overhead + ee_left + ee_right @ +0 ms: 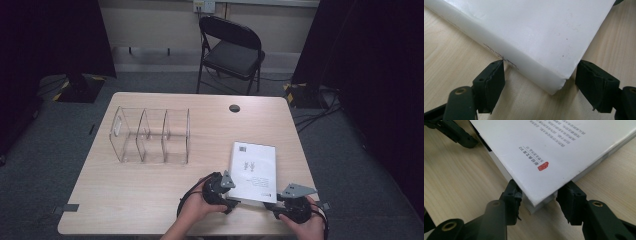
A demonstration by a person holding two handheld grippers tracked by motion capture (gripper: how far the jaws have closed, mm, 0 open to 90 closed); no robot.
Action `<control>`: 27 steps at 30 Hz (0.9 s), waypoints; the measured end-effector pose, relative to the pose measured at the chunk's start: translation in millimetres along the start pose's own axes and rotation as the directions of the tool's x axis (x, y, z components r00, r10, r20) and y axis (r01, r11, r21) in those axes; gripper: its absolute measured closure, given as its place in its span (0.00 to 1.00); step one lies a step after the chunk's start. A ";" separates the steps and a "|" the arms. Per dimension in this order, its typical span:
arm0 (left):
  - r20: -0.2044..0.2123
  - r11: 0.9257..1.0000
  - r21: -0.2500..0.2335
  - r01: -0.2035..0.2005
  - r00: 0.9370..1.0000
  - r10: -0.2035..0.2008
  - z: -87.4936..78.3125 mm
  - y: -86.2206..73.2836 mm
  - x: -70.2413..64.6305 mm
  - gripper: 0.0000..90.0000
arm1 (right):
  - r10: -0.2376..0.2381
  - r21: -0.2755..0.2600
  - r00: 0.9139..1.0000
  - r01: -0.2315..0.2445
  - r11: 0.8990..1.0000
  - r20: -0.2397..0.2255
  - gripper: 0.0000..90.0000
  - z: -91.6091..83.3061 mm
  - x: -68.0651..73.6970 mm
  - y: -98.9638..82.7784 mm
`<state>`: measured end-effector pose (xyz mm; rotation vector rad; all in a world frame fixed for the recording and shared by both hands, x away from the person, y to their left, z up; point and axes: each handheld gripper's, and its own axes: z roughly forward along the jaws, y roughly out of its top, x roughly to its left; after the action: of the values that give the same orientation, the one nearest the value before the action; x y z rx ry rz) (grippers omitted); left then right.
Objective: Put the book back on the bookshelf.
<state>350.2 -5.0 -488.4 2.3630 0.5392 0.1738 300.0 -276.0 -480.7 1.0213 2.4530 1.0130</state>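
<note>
Right under my lenses sits the near end of the white book point(254, 171), lying flat on the table point(150, 200) toward its right front edge. Each of my two jaws straddles one near corner. My left gripper point(540, 75) stands around the corner at the spine: its left jaw just meets the spine edge, while its right jaw stands a little off the other edge, so nothing is clamped. My right gripper point(539, 203) has the other near corner between its jaws, which sit close to the edges or lightly against them; I judge it no firm hold, and the cover overhangs the left one so I cannot be sure of contact.

As I read it, the job is to lift this book and stand it in the clear acrylic organiser point(150, 135), which waits empty well apart at the left rear. So far only the approach is made. Closing on both corners, raising the book, carrying it across and slotting it upright are all yet to do.
</note>
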 end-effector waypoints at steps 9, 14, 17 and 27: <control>-0.001 1.000 0.010 -0.001 1.000 0.001 -0.9 -0.1 0.3 0.24 | -0.004 -0.010 1.000 0.004 1.000 0.004 0.61 -1.7 0.4 0.8; -0.002 1.000 -0.007 0.002 1.000 -0.002 1.1 -0.5 0.1 0.23 | 0.006 -0.016 1.000 -0.006 1.000 -0.001 0.61 -2.8 -0.2 1.3; -0.005 1.000 -0.004 -0.005 1.000 0.005 1.9 0.0 -0.6 0.22 | 0.006 -0.021 1.000 -0.006 1.000 0.001 0.61 -3.4 0.2 1.9; -0.004 1.000 -0.012 0.004 1.000 -0.004 1.9 -1.1 -1.2 0.19 | 0.013 -0.033 1.000 -0.013 0.999 -0.009 0.61 -5.0 -1.0 2.7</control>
<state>349.2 -5.9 -490.5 2.3507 0.5429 0.1794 299.5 -277.8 -475.3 1.0256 2.4312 1.0607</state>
